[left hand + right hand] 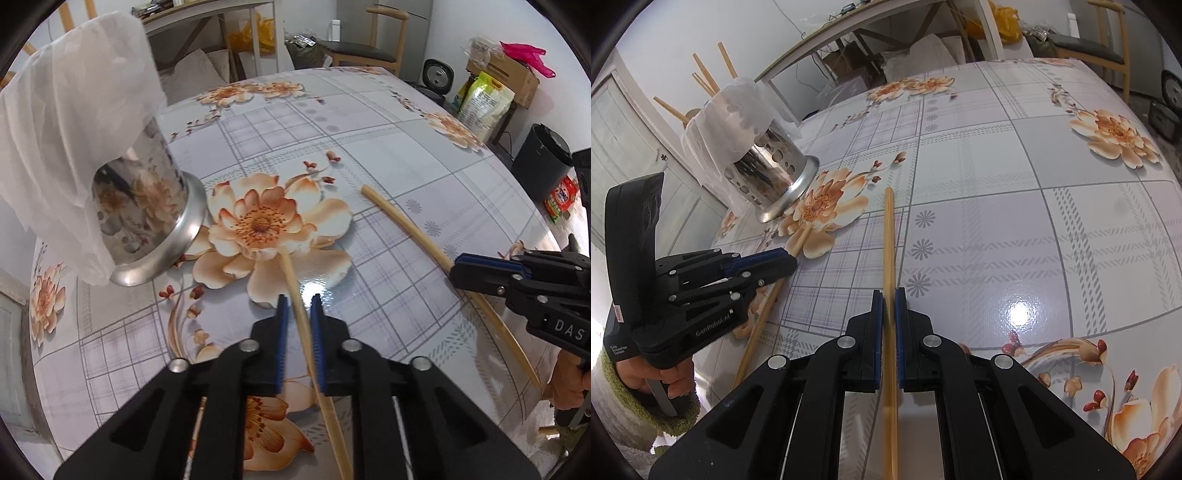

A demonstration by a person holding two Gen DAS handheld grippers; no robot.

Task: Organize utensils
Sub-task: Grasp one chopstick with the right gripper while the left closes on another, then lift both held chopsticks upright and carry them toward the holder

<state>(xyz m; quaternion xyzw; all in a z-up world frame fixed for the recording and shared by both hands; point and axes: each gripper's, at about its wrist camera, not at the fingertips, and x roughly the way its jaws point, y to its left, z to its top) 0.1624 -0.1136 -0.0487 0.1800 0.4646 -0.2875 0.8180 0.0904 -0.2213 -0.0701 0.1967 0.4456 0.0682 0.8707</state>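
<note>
Left hand-held gripper point(298, 301) is clamped on one chopstick point(295, 291); right hand-held gripper point(888, 295) grips a second chopstick point(888, 236) over the table point(1015, 221).

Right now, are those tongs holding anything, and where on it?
Yes. The right tongs pinch one chopstick partway along its shaft; the left tongs straddle another chopstick mid-shaft, though contact isn't clear.
</note>
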